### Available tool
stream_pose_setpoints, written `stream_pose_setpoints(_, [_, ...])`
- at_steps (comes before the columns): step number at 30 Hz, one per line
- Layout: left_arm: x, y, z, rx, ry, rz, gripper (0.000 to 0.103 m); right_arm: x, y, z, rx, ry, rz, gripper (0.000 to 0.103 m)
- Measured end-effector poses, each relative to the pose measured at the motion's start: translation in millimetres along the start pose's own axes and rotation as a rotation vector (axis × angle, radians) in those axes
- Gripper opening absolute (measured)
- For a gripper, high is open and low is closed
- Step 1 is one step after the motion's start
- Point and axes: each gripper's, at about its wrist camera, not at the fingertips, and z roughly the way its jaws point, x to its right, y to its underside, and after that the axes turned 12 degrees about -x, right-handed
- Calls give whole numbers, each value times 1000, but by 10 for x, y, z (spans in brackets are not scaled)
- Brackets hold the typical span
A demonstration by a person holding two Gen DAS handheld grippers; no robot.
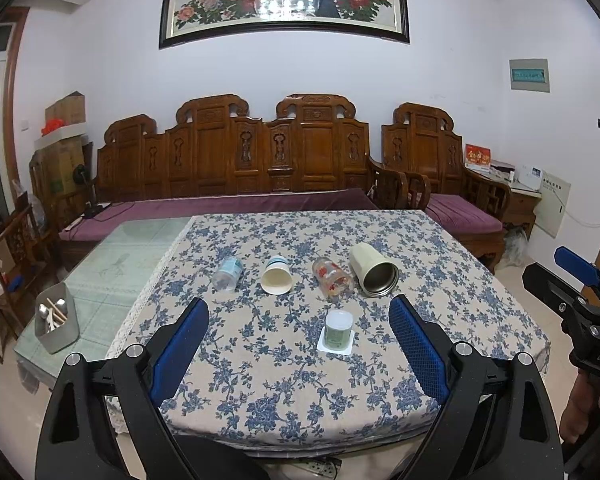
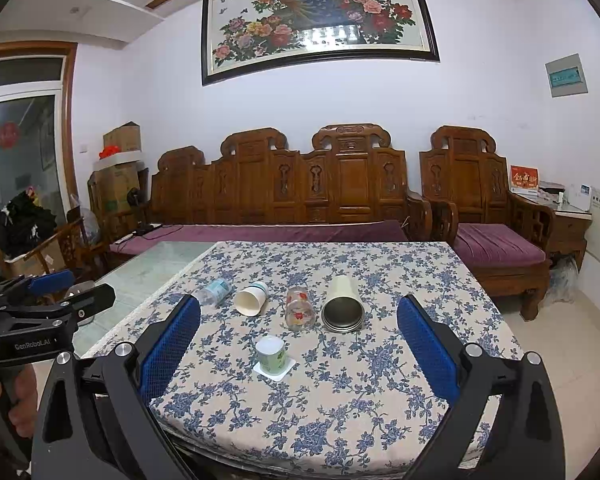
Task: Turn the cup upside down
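A small green cup (image 1: 338, 329) stands upside down on a white square coaster (image 1: 336, 343) on the floral tablecloth; it also shows in the right wrist view (image 2: 269, 355). Behind it several cups lie on their sides: a clear plastic cup (image 1: 228, 273), a white paper cup (image 1: 276, 275), a glass with red print (image 1: 333, 278) and a cream metal tumbler (image 1: 373, 269). My left gripper (image 1: 298, 332) is open and empty, held back above the table's near edge. My right gripper (image 2: 298, 336) is open and empty, likewise held back.
A grey holder with utensils (image 1: 56, 322) stands on the glass tabletop at the left. A carved wooden sofa (image 1: 236, 160) with purple cushions runs behind the table. The table's near edge (image 1: 300, 446) lies just under both grippers.
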Motion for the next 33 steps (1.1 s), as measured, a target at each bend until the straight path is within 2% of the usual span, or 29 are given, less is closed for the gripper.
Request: stream_pose_setpoints(33, [18,26,-39,21,3,5,88,-16,-1,-4,6,1,3,99])
